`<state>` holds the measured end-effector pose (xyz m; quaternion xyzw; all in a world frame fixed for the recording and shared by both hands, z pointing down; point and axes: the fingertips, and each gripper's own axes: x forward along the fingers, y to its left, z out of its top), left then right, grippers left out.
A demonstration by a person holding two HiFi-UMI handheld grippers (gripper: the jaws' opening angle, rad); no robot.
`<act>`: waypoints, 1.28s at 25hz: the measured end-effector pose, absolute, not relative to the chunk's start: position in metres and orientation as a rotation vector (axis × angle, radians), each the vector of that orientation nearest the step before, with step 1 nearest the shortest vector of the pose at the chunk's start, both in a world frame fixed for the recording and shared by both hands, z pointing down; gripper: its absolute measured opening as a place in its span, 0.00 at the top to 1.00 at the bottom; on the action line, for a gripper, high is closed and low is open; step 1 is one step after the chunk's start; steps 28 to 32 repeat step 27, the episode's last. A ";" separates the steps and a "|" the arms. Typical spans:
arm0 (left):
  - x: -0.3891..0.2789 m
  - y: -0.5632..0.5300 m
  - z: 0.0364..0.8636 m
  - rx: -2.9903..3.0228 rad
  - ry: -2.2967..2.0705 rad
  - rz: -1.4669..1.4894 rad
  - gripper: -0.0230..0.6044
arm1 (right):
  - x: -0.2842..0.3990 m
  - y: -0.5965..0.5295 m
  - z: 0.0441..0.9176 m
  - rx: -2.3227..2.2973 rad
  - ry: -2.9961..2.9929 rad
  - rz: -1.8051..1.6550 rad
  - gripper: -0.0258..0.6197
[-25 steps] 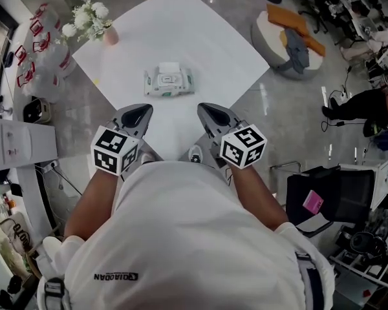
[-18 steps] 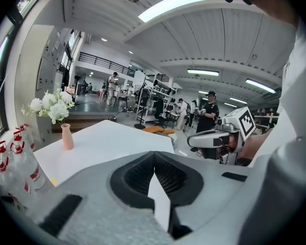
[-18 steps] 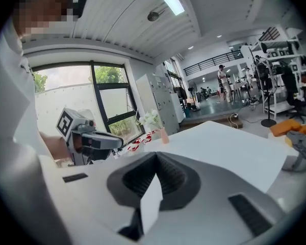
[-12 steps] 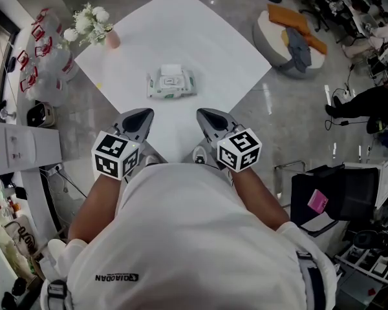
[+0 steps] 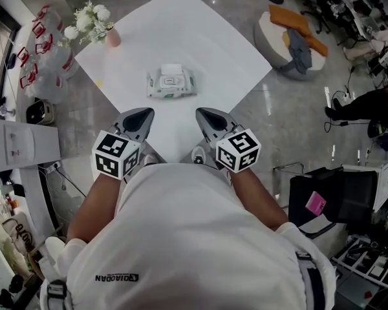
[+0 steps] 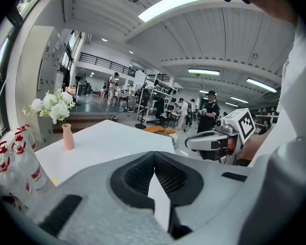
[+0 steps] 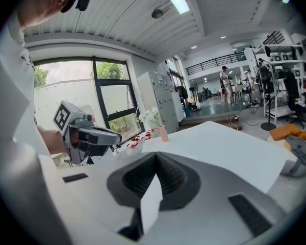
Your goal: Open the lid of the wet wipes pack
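Right now I hold both grippers over the near corner of the table (image 5: 200,37), close to my body. My left gripper (image 6: 154,158) has its jaws pressed together with nothing between them, and my right gripper (image 7: 155,157) is likewise closed and empty. The wipes pack (image 5: 171,82) lies flat mid-table, well ahead of both, untouched.
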<state>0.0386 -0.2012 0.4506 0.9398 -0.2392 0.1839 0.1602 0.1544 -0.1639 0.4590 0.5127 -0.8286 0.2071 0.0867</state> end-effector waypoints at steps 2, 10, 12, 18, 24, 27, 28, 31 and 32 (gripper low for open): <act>0.039 -0.201 0.451 2.684 -0.687 0.529 0.95 | 0.154 -0.164 0.460 1.519 -2.470 0.619 0.95; 0.039 -0.204 0.453 2.676 -0.701 0.528 0.95 | 0.152 -0.168 0.461 1.492 -2.477 0.618 0.95; 0.039 -0.205 0.454 2.673 -0.705 0.528 0.95 | 0.151 -0.169 0.462 1.488 -2.477 0.620 0.95; 0.039 -0.206 0.455 2.664 -0.715 0.528 0.95 | 0.151 -0.172 0.464 1.475 -2.477 0.622 0.95; 0.040 -0.207 0.457 2.659 -0.722 0.527 0.95 | 0.151 -0.174 0.464 1.462 -2.479 0.620 0.95; 0.040 -0.208 0.457 2.658 -0.724 0.527 0.95 | 0.151 -0.175 0.465 1.458 -2.480 0.619 0.95; 0.040 -0.208 0.457 2.658 -0.724 0.527 0.95 | 0.151 -0.175 0.465 1.458 -2.480 0.619 0.95; 0.040 -0.208 0.457 2.658 -0.724 0.527 0.95 | 0.151 -0.175 0.465 1.458 -2.480 0.619 0.95; 0.040 -0.208 0.457 2.658 -0.724 0.527 0.95 | 0.151 -0.175 0.465 1.458 -2.480 0.619 0.95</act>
